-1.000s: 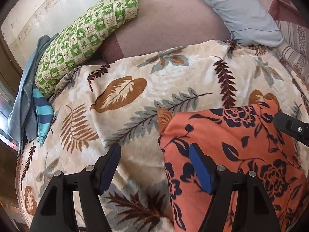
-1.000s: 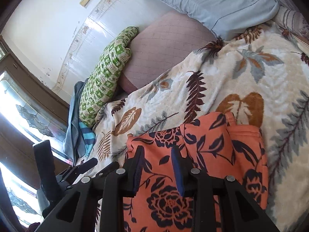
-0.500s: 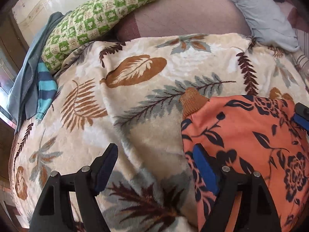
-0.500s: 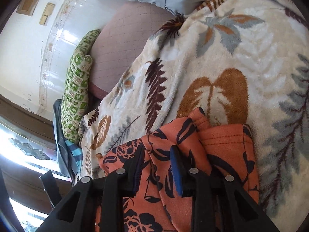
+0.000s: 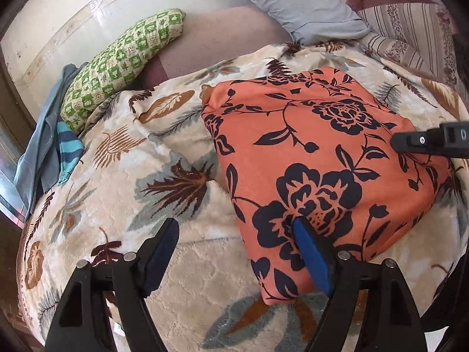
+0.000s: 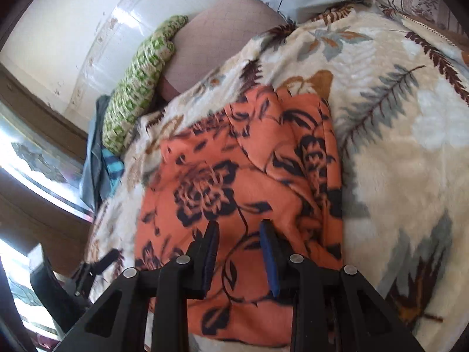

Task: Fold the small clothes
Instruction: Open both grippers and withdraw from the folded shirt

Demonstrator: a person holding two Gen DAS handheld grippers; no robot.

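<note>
Orange floral garment (image 5: 316,158) folded on blanket (image 5: 164,176); left gripper (image 5: 237,240) wide open; right gripper (image 6: 240,240) parted, empty, right-wrist view blurred.

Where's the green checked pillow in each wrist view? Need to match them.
Left wrist: green checked pillow sits upper left, against the wall, above the blue striped cloth.
Right wrist: the pillow is upper left of centre, left of the orange floral garment.
Shared landmark: the blue striped cloth just below the pillow's lower end in both.
</note>
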